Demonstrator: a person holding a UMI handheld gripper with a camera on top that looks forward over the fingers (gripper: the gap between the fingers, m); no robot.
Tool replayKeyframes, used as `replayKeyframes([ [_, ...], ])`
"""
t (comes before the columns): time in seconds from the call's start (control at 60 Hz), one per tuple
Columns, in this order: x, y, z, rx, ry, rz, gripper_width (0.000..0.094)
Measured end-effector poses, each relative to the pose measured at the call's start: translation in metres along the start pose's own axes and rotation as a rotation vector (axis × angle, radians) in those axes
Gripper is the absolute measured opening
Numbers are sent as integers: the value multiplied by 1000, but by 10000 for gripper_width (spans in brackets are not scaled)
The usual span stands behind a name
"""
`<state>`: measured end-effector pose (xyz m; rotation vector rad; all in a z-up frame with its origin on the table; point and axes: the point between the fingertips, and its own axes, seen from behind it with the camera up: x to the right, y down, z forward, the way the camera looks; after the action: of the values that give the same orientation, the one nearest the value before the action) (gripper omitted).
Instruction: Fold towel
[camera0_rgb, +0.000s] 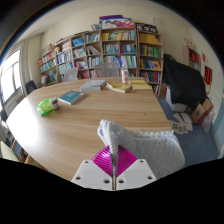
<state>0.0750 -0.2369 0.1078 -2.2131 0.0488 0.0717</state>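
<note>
Towel (150, 150), white, pinched at one raised corner between the closed gripper (113, 160) fingers, low over the wooden table (80, 125).

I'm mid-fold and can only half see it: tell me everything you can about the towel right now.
The towel is white or pale grey, soft cloth by its look, lying on the wooden table near its front edge, just ahead of the gripper. Most of it lies flat in a rumpled patch beyond the fingers. One corner is pulled up into a small peak directly above the pink pads, which stand close together and appear pinched on that corner. Nothing else touches it.
</note>
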Motion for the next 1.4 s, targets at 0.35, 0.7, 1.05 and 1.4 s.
replayKeyframes([
  [0.35, 194, 52, 13, -122, 223, 109, 27],
  [0.7, 218, 85, 28, -178, 311, 122, 171],
  [1.05, 219, 75, -99, -143, 505, 198, 847],
  [1.4, 133, 73, -225, -81, 444, 235, 843],
])
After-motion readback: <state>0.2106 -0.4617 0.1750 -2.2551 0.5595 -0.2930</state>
